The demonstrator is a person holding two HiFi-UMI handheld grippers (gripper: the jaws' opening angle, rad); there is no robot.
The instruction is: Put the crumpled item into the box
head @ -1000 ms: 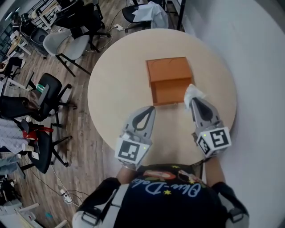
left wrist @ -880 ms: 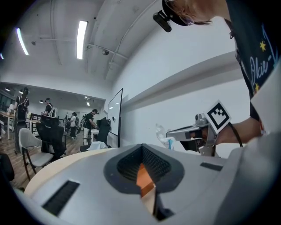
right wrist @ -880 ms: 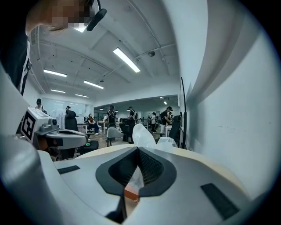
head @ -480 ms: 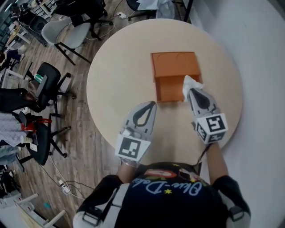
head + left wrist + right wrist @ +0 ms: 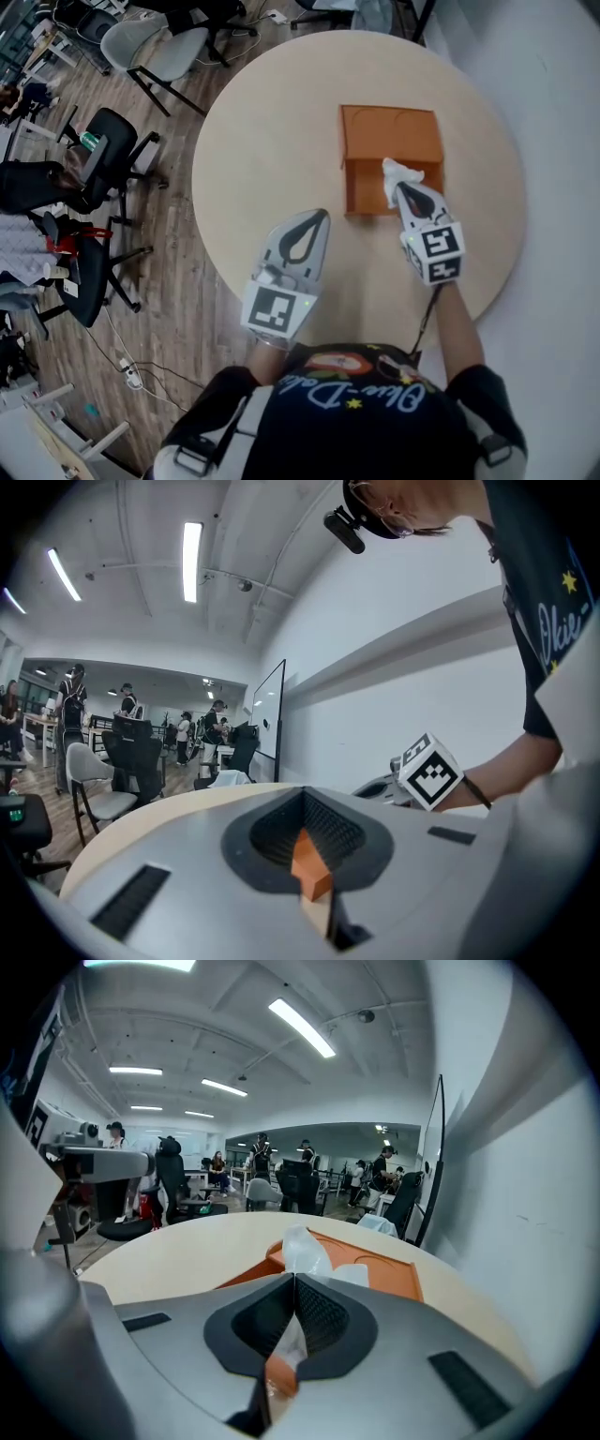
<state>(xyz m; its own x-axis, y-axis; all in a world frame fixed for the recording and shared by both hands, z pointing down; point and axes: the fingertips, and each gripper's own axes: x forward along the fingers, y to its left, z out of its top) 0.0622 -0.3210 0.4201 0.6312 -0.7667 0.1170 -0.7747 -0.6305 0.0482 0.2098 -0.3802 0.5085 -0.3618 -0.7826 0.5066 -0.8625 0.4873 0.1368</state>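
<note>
Round table (image 5: 272, 141) beside office chairs (image 5: 105, 164), right tongs (image 5: 401, 190) clamping crumpled tissue (image 5: 395, 174) at box (image 5: 389, 136), left tongs (image 5: 321, 217) closed

The only lettering is on the person's dark shirt (image 5: 281, 441), at the bottom centre of the head view. It is one line of pale cursive script (image 5: 361, 394) among small yellow stars. It seems to include "Blue-D", but the rest cannot be read from this angle. In the left gripper view the same script (image 5: 562, 635) runs off the upper right edge and is too cut off to read. The cubes on the left gripper (image 5: 319, 216) and right gripper (image 5: 395, 184) carry black-and-white square markers (image 5: 277, 314); these are patterns, not letters.
</note>
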